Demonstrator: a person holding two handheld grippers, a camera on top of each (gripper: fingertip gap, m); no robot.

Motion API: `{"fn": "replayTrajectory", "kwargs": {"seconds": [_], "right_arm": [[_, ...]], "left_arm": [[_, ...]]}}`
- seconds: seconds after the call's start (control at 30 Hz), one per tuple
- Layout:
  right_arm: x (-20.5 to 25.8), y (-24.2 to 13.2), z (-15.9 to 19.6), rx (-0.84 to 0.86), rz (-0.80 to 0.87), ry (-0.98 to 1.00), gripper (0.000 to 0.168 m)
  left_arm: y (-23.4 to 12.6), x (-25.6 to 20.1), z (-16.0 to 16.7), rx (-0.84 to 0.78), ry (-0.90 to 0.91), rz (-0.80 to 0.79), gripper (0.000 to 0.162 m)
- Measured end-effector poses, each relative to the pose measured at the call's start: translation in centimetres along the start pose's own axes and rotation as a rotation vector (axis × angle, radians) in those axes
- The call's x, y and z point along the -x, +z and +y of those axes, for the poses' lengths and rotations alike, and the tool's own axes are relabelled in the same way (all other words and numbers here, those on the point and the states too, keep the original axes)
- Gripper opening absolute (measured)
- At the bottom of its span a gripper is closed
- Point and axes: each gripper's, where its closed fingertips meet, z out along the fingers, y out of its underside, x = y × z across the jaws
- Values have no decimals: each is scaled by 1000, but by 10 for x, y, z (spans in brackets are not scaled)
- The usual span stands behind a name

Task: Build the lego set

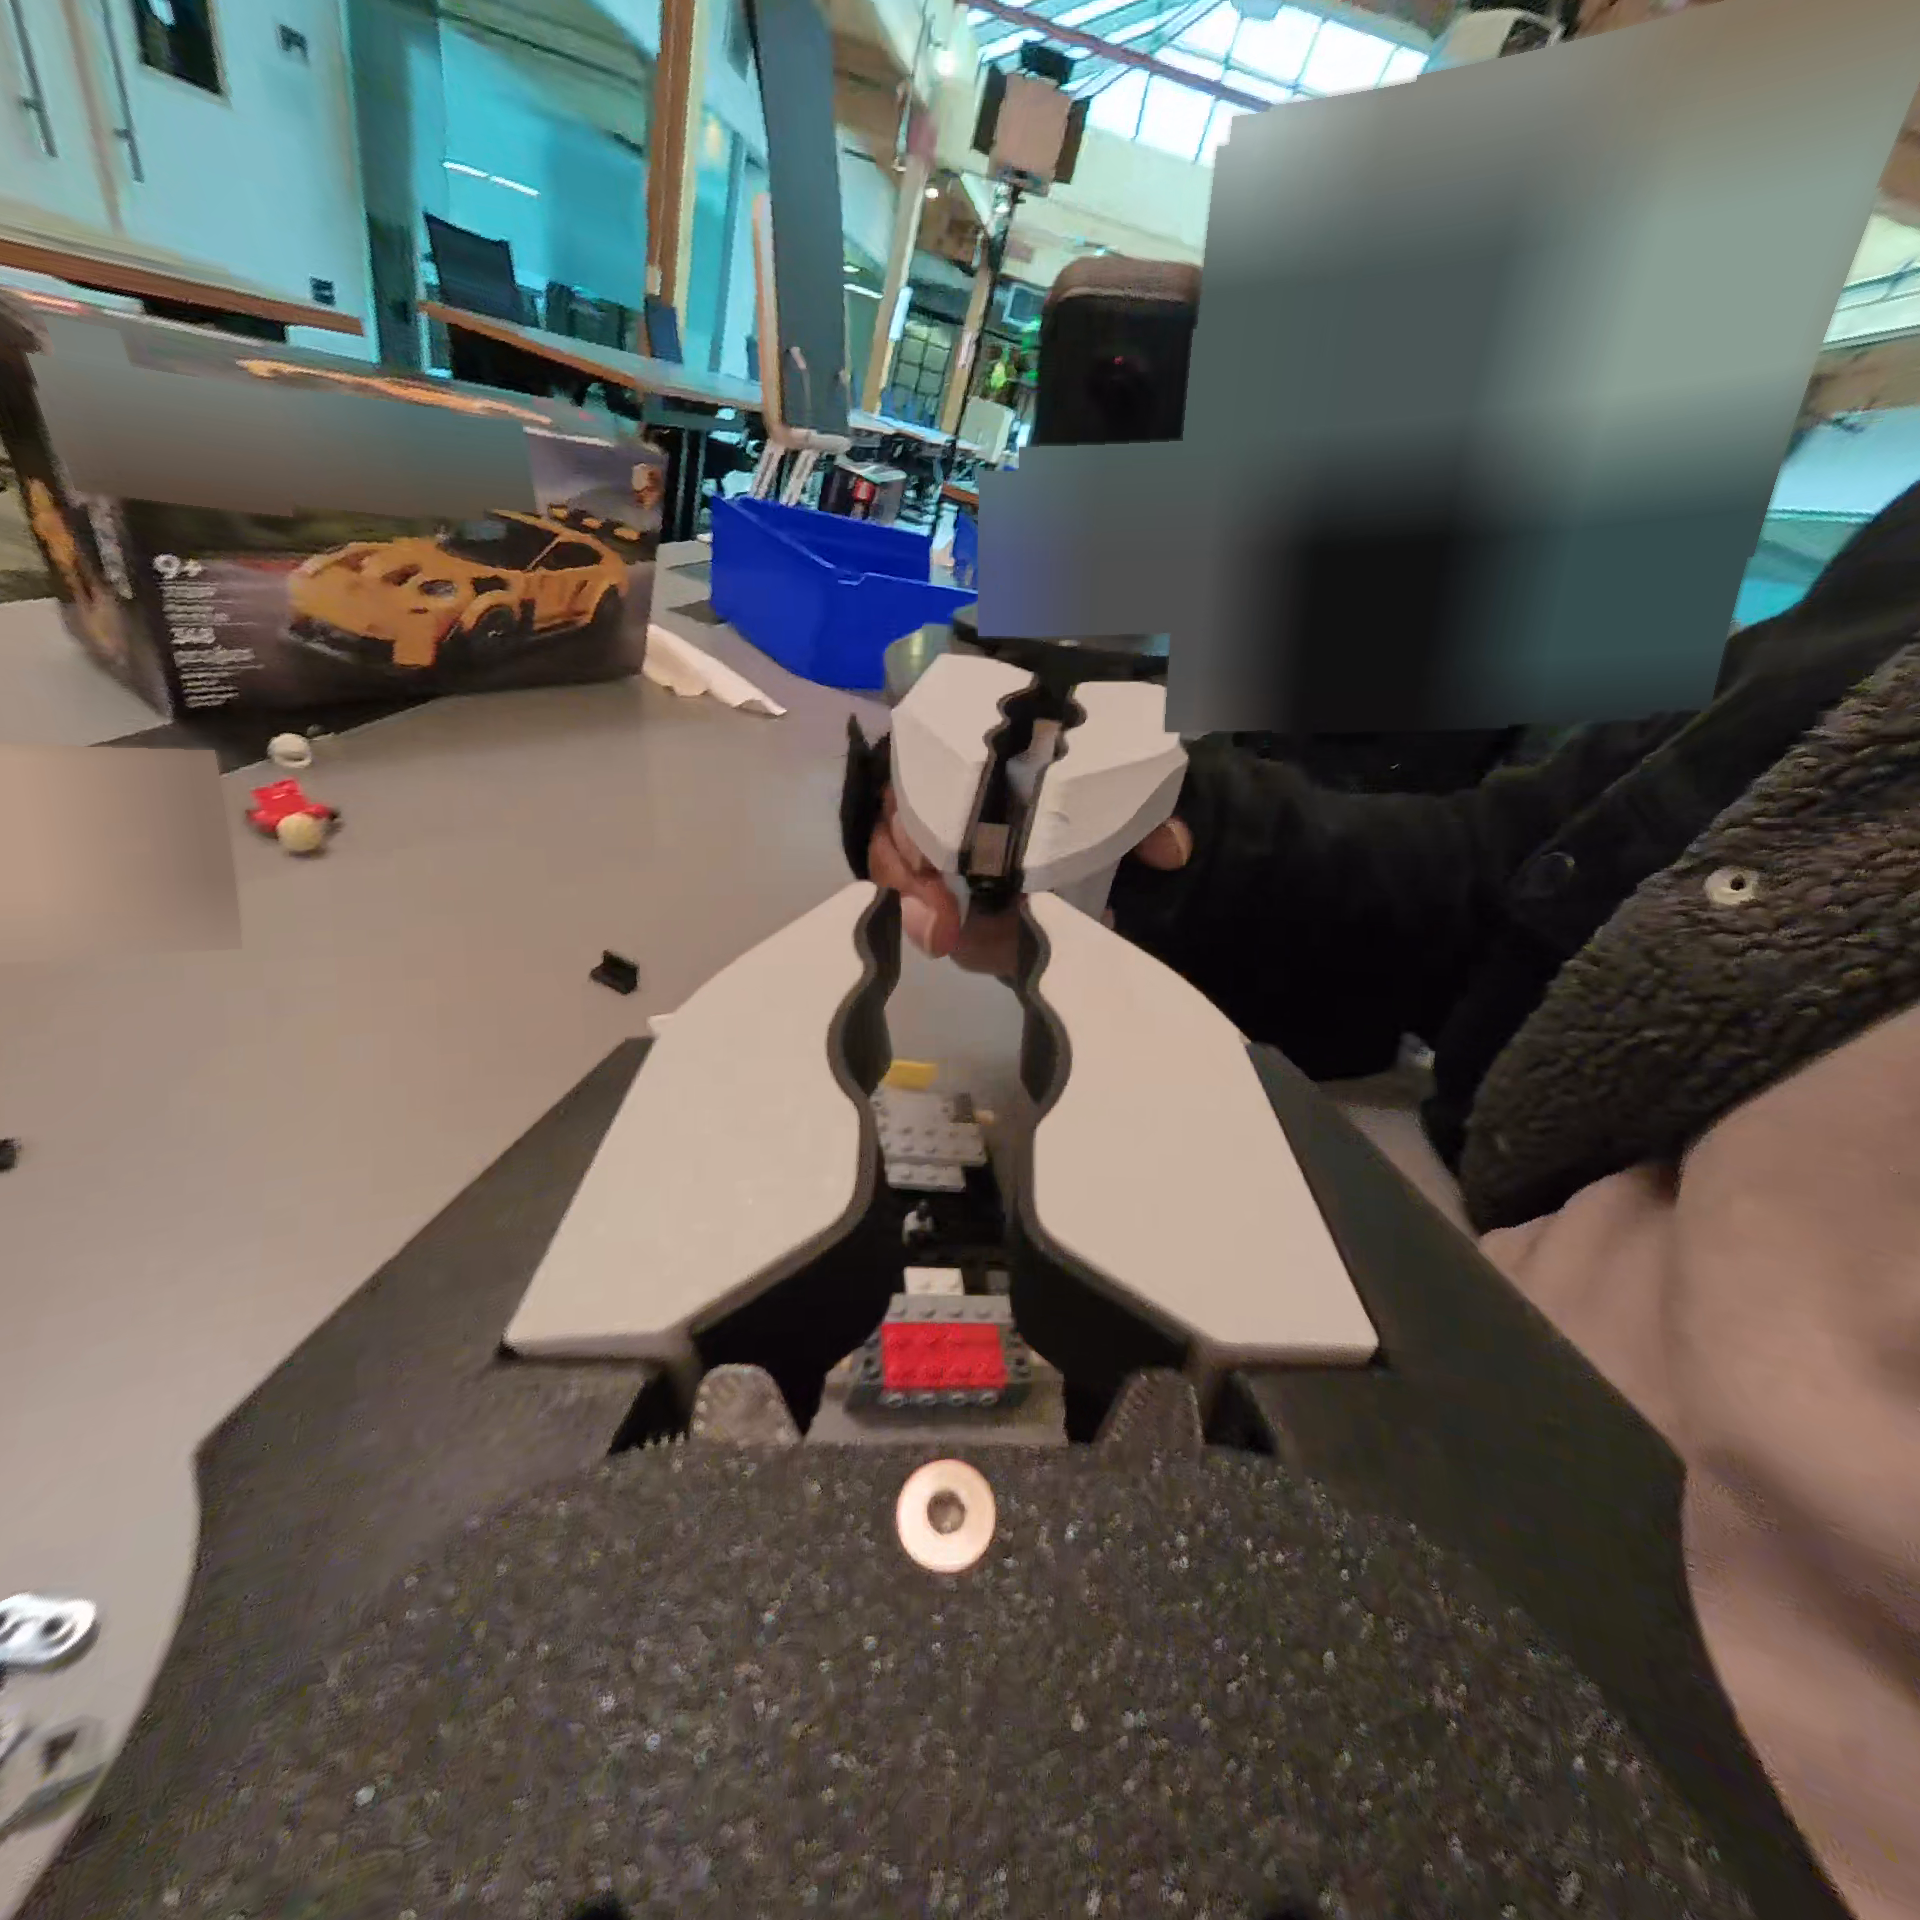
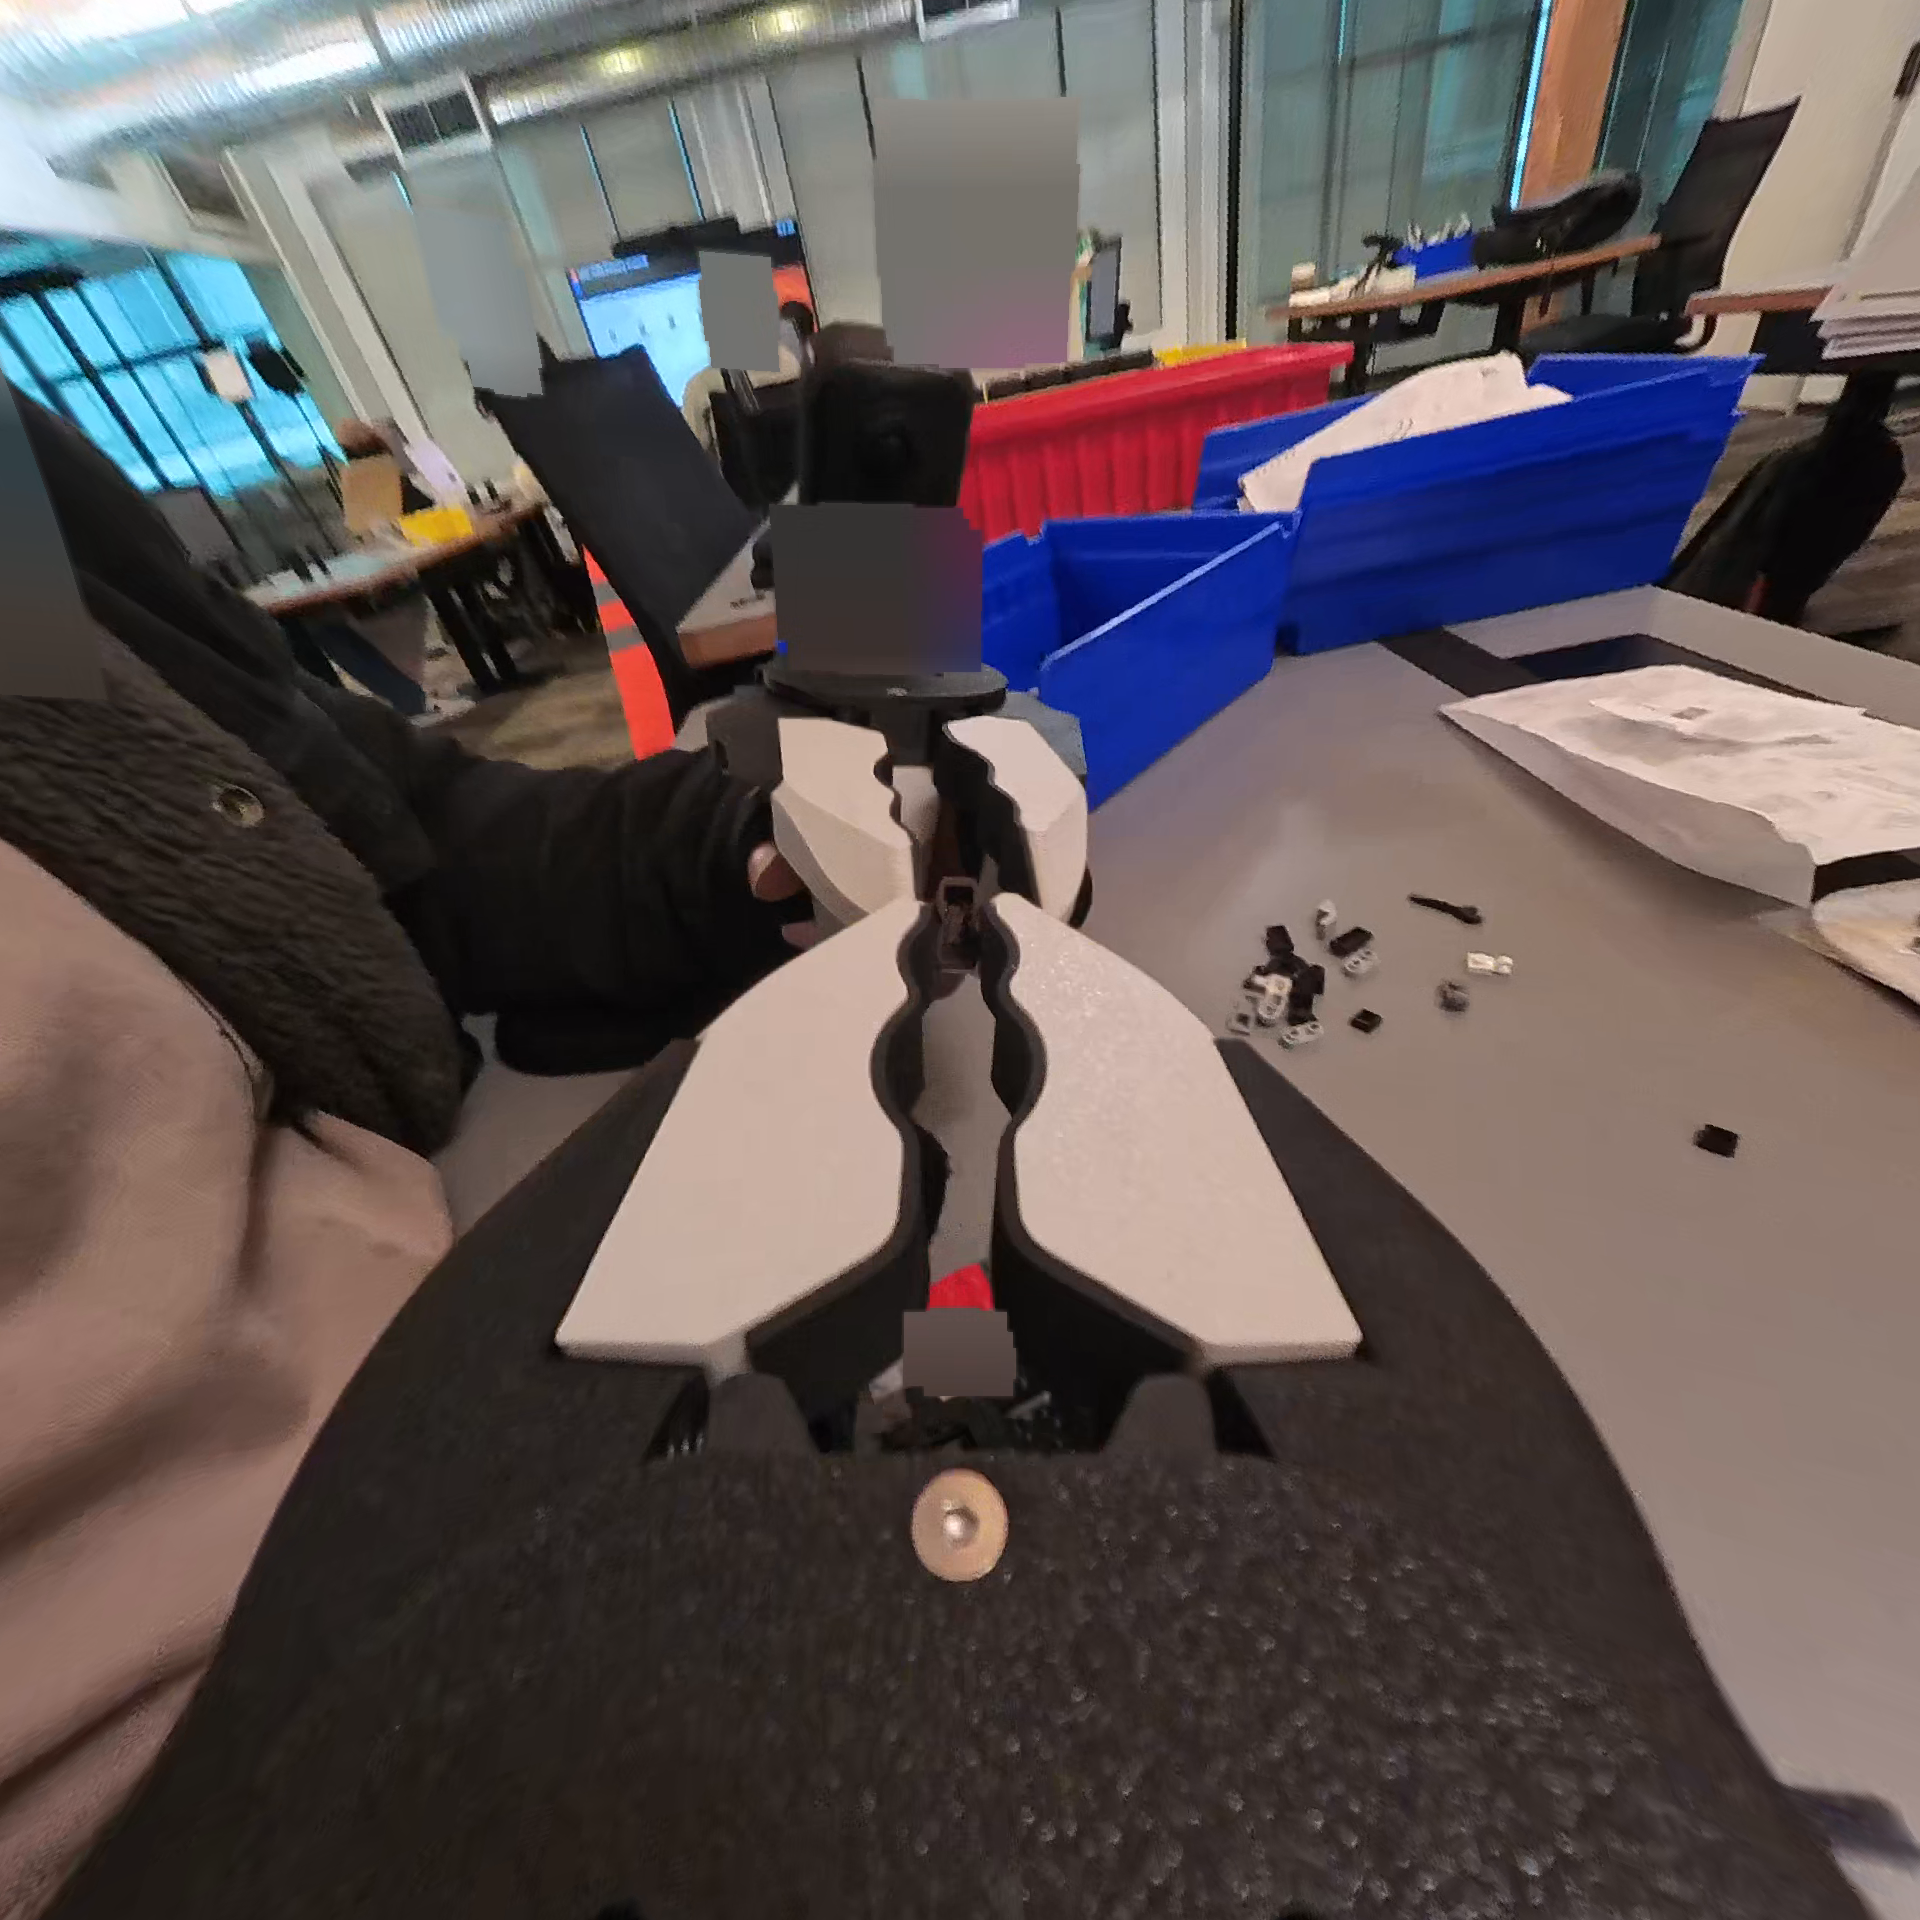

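Both grippers are facing each other above the bench (image 2: 1455, 1195): the right gripper (image 2: 951, 940) is clenching a small dark piece, the left gripper (image 1: 951, 925) gaping over the half-built model (image 1: 940, 1351), likely awaiting fitting.

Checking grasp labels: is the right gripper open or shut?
Shut. The right gripper pinches a small dark piece at its tips, and the fingers nearly meet around it. The left wrist view shows the same pinch.
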Motion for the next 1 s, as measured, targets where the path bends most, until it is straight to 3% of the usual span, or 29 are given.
{"fn": "replayTrajectory", "kwargs": {"seconds": [0.37,1.0], "right_arm": [[8,-3,-8,-104,-34,56,7],[4,-14,3,-36,-49,3,0]], "left_arm": [[4,-15,-6,-53,0,49,8],[2,-11,4,24,-23,59,7]]}}
